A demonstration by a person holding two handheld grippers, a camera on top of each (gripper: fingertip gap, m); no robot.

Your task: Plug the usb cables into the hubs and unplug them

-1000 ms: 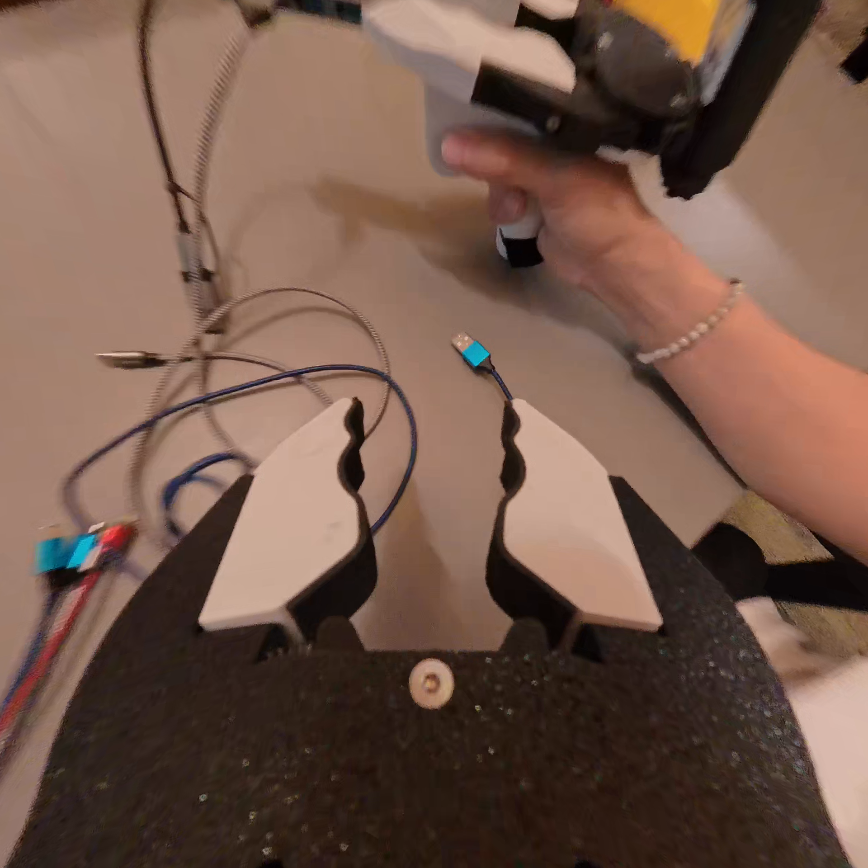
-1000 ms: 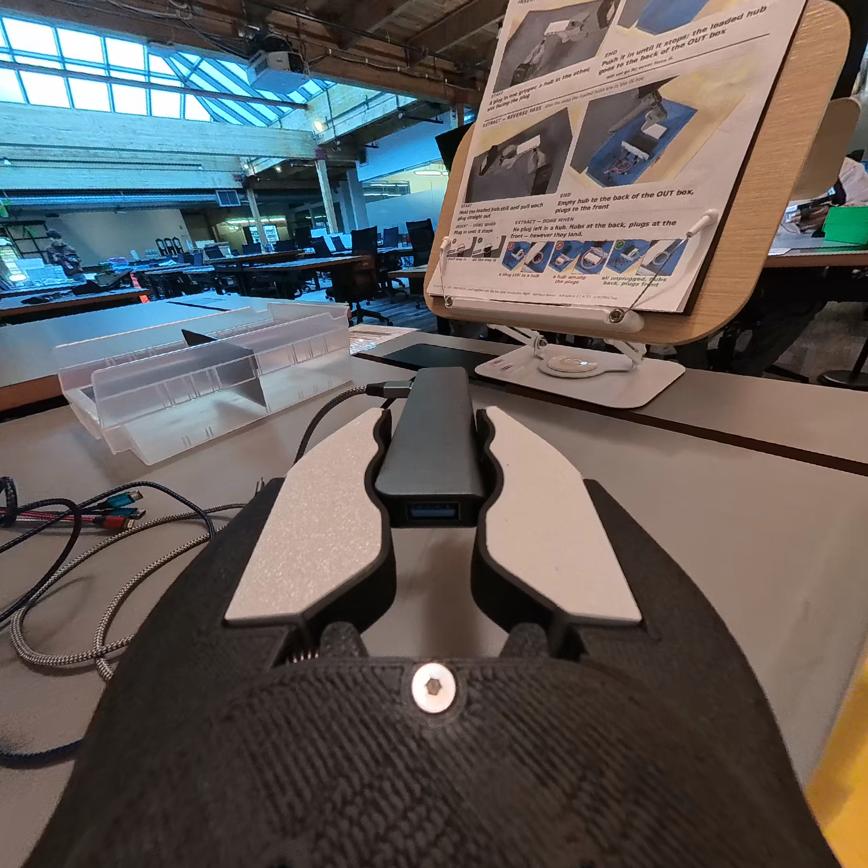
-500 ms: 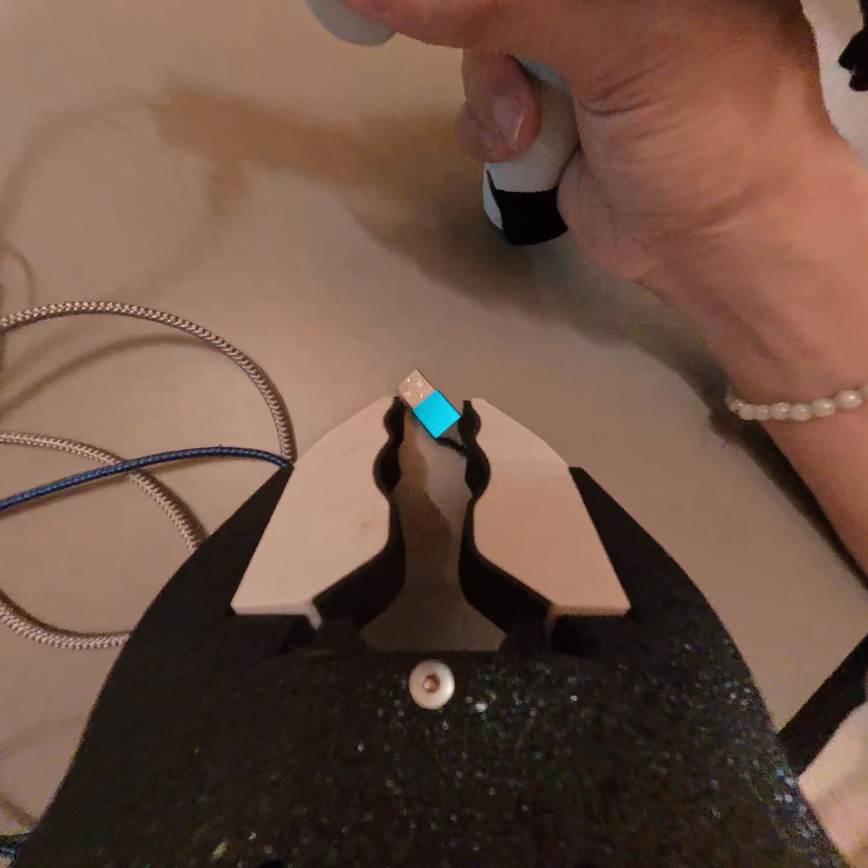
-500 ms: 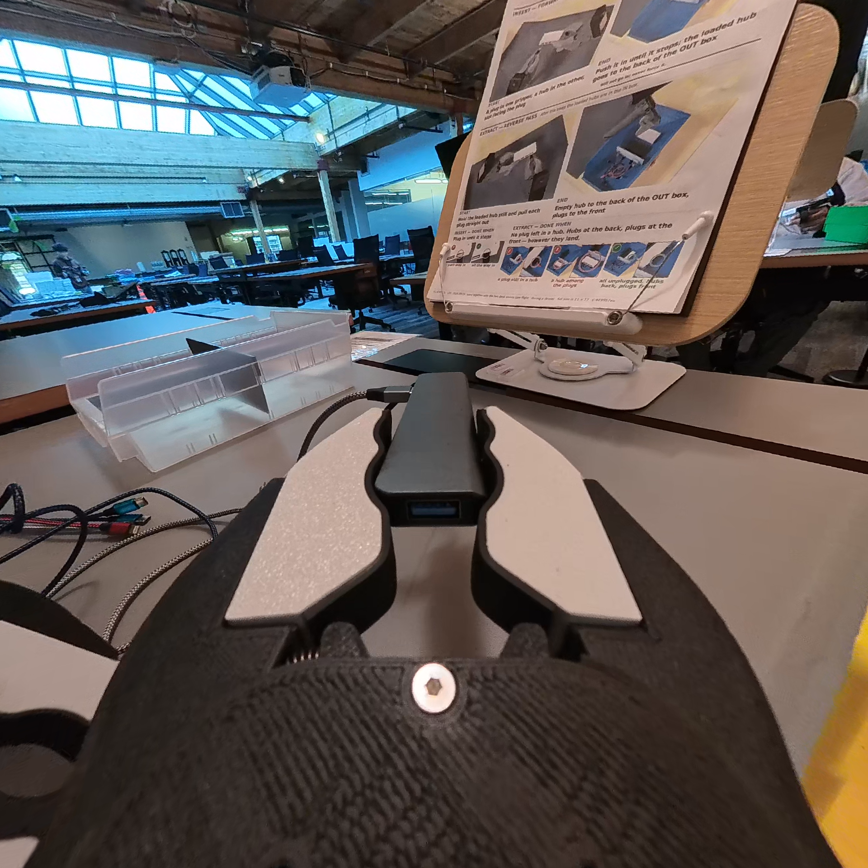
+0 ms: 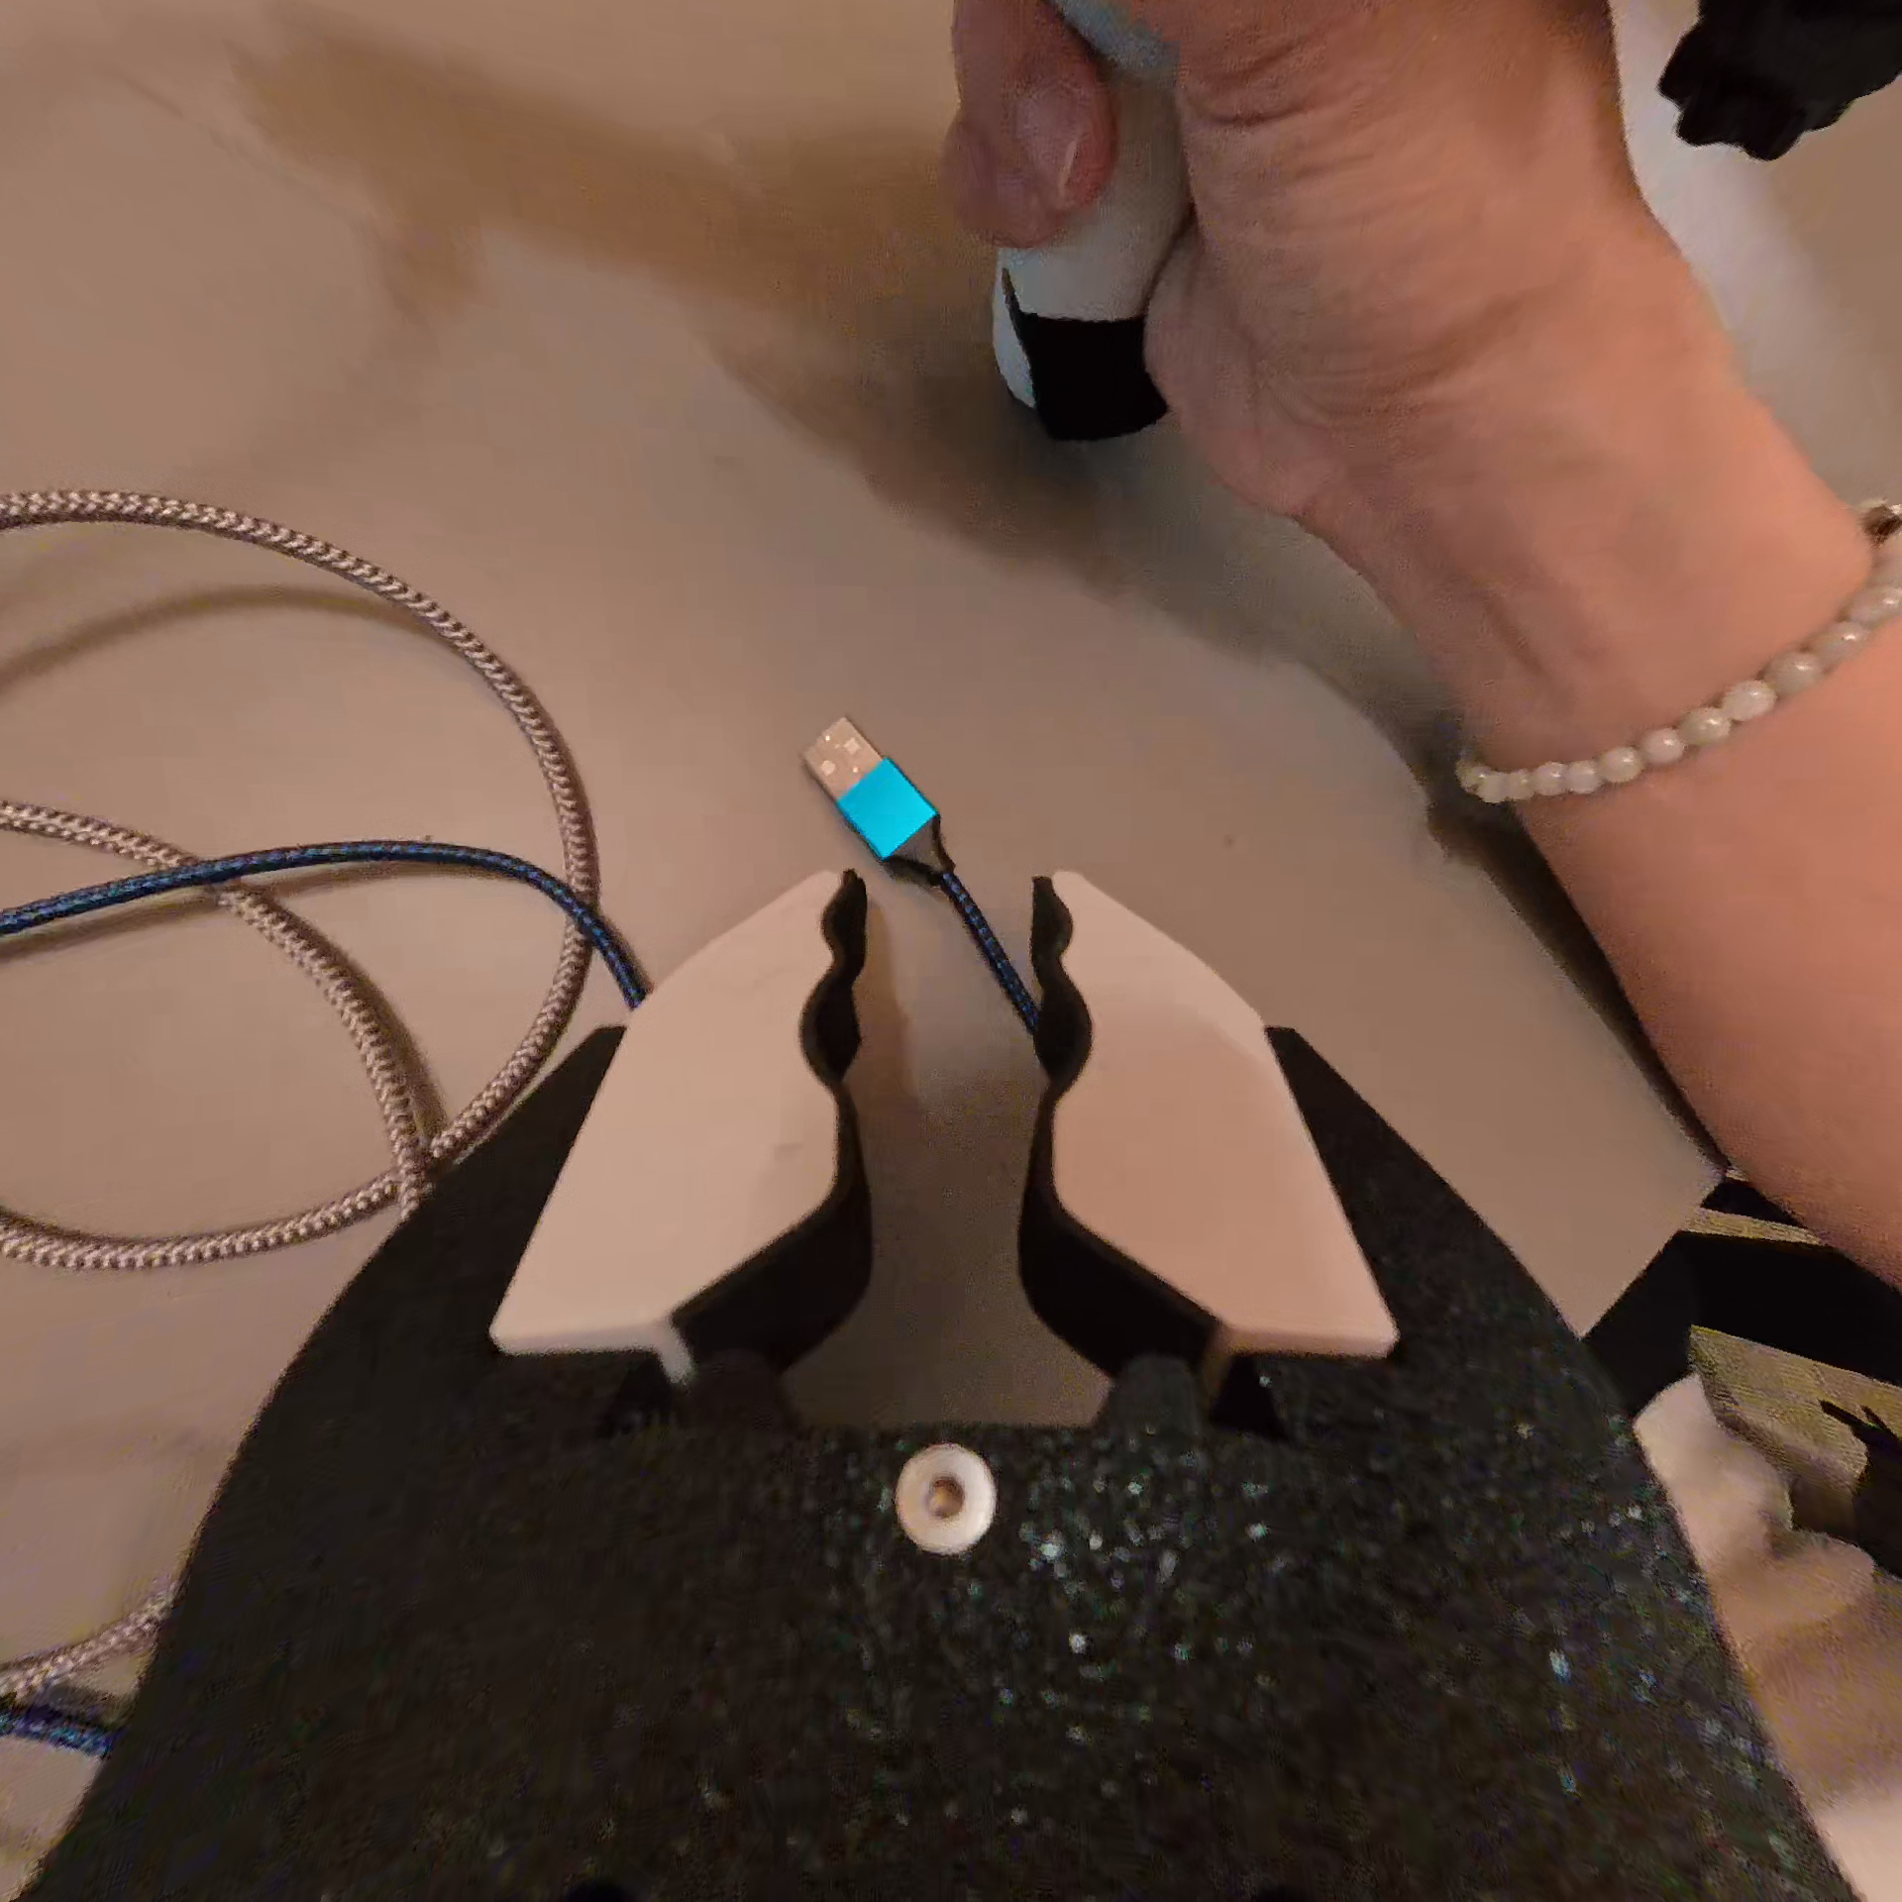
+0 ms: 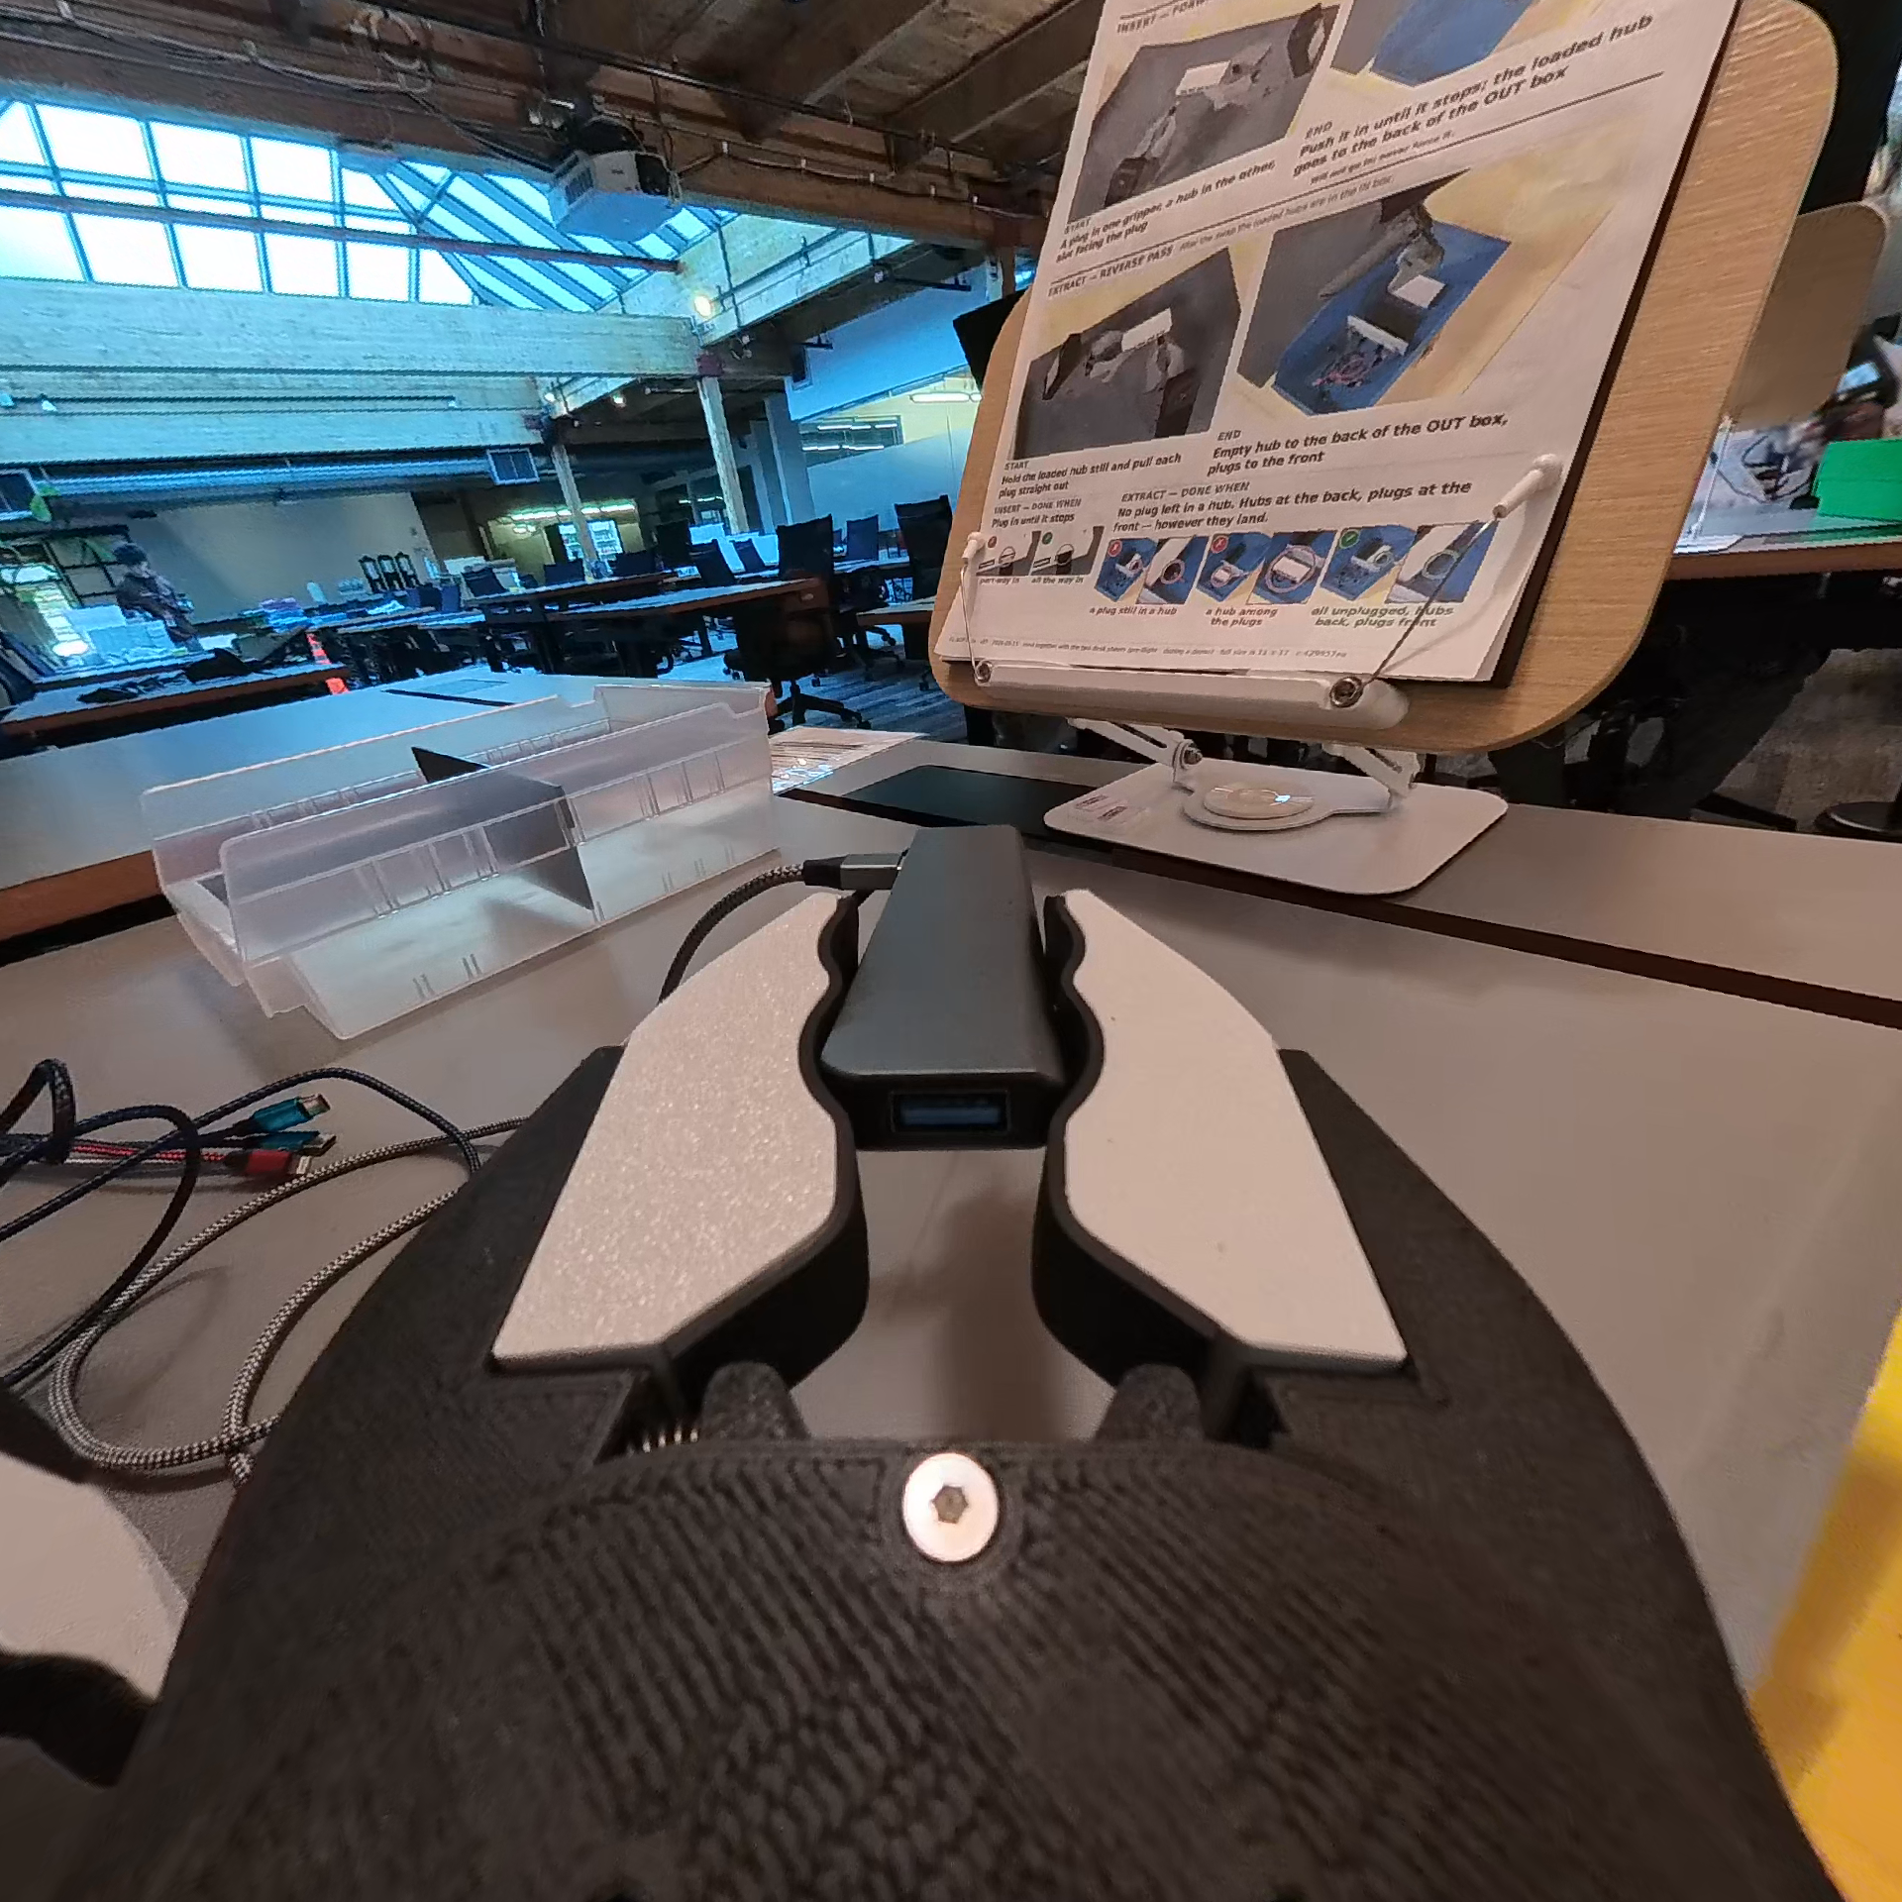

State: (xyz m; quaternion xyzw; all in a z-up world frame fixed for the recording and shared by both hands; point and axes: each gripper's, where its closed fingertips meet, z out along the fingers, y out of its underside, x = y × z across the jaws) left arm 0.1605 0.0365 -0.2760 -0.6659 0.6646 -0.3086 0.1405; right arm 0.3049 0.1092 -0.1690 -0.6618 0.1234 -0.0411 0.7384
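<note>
In the left wrist view, a USB plug (image 5: 885,813) with a cyan shell and a bare metal tip lies on the beige table, just ahead of my left gripper (image 5: 942,895). The gripper is open and empty. The plug's blue braided cable (image 5: 993,962) runs back between the fingers and under the right one. In the right wrist view, my right gripper (image 6: 949,906) is shut on a dark grey hub (image 6: 942,978), held level above the table. One blue port (image 6: 952,1112) faces the camera. A braided cable (image 6: 720,916) is plugged into the hub's far left side.
A hand (image 5: 1389,340) holding the right gripper's handle hovers beyond the plug. A grey braided cable (image 5: 515,710) loops at left. A clear plastic bin (image 6: 463,865), a document stand (image 6: 1389,412) and several loose cables (image 6: 257,1142) are on the table. Tip to tip, the grippers are about 20 cm apart.
Half a second ago my left jaws were nearly closed around the cyan plug. Now they are wider apart and the plug lies just beyond the tips. The right gripper still holds the hub.
</note>
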